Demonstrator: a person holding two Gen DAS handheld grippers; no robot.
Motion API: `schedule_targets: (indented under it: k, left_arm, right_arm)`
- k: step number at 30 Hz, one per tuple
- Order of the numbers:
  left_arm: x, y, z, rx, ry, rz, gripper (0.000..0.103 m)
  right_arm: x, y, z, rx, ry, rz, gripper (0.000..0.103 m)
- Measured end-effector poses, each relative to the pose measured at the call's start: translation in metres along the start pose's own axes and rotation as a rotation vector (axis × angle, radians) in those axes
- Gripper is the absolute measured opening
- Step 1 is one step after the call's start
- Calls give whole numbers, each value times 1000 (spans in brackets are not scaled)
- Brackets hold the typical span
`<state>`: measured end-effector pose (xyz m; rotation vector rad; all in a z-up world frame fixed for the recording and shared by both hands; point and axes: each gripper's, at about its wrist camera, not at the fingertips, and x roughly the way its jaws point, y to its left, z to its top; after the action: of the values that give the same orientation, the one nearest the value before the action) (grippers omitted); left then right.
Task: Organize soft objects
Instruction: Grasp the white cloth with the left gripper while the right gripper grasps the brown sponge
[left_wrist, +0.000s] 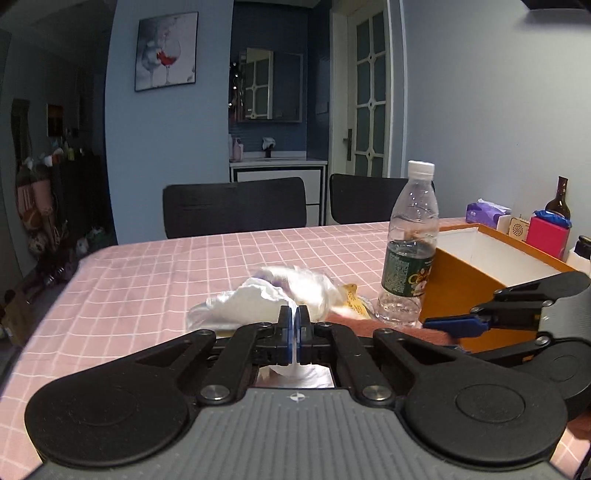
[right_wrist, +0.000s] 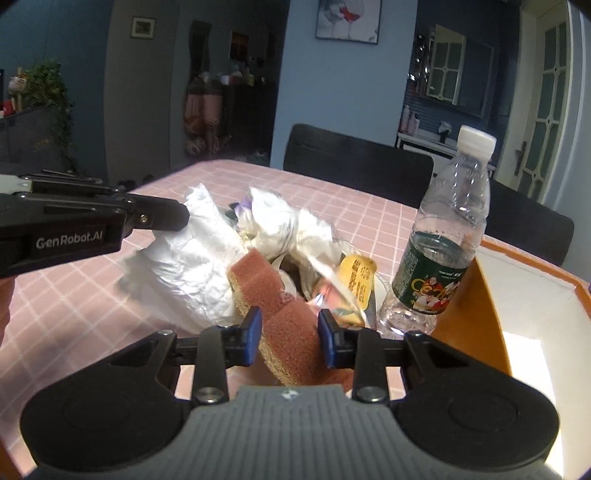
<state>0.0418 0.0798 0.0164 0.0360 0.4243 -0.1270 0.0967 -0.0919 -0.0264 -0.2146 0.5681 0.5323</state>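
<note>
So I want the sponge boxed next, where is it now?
In the right wrist view, the sponge sits low and central between the right gripper's fingers, with the crumpled white bag on its left and the water bottle on its right.
</note>
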Motion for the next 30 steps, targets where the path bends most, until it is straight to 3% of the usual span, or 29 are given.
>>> schedule_targets:
  k: [5,9,15,17,18,19,20,22,26,30]
  left_arm:
    - [-17,5,-25,-33,79,38,1]
    - [-27,11,-51,-79,126,78,1]
    - [-36,11,-79,-72,241,58,3]
    - [-40,10,-85,-43,252,77,11]
    - [-42,11,-85,-31,247,87,15]
    - [-44,12,-84,-19,241,93,30]
    - [-46,13,-82,-3,234,94,45]
    - [-49,12,-75,46,208,70,63]
    - [-37,5,-62,192,188,-56,86]
    - [-8,6,-61,294,233,-125,87]
  right_arm:
    - [-28,8,-17,-16,-11,4,33]
    - [-37,19,-40,-49,12,-41,12]
    - [-38,14,-64,-8,65,-27,14]
    - [-38,13,-68,5,68,-18,25]
    - [-39,12,-69,12,63,-12,43]
    - [-41,11,-70,18,58,-9,57]
    - [-42,10,-70,20,53,-9,62]
    - [-45,8,-69,14,38,-15,76]
    - [-36,2,-67,-17,61,10,87]
    - [-19,-6,-64,-43,117,63,96]
